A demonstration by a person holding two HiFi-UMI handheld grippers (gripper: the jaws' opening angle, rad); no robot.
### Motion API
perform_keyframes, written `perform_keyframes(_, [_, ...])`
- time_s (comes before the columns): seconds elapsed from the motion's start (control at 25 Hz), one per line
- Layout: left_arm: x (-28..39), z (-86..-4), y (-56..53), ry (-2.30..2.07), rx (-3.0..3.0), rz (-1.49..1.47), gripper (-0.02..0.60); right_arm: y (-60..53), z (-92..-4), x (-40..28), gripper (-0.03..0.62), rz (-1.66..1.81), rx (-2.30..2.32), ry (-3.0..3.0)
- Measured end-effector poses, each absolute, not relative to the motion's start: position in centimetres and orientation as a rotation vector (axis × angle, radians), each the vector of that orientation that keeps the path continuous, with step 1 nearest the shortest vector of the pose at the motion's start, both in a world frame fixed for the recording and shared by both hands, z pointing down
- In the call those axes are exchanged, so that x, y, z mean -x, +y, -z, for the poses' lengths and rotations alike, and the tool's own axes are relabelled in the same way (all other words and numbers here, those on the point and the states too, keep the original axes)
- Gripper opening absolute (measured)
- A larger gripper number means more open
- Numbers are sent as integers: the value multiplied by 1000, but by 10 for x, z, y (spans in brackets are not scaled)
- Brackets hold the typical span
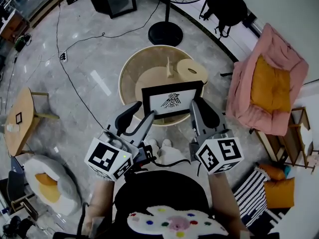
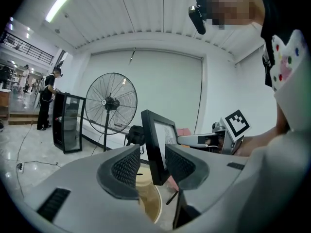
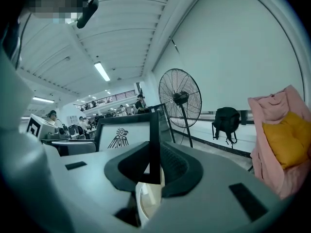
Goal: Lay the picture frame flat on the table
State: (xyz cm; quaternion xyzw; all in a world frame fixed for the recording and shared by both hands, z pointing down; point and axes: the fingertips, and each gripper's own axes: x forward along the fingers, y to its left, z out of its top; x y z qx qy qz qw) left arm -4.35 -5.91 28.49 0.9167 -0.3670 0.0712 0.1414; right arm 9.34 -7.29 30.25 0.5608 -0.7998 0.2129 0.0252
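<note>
The black picture frame (image 1: 172, 100), with a bird drawing on white, stands nearly upright over the near rim of the round wooden table (image 1: 130, 71), its picture side toward me. My right gripper (image 1: 200, 106) is shut on the frame's right edge; in the right gripper view that edge (image 3: 154, 140) is pinched between the pads. My left gripper (image 1: 143, 112) is at the frame's left edge. In the left gripper view the frame (image 2: 158, 144) stands between the open jaws, with a gap to the left pad (image 2: 127, 168).
A flat wooden disc piece (image 1: 192, 69) lies on the table behind the frame. Beyond it stands a floor fan's base (image 1: 165, 33). A pink armchair with an orange cushion (image 1: 269, 83) is at the right, a small wooden side table (image 1: 20, 118) at the left.
</note>
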Motion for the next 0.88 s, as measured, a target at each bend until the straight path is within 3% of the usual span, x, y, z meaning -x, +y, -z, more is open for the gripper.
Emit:
perform_keyframes(0.16, [44,-287,-62,-1111,-2665,-252,117,-72,-305,-92,86,-655,-1727,-2458])
perform_keyframes(0.88, [49,-340,-78,-1135,-2574,-338,103,-78,-351,-87,86,-677,-1621,-2397])
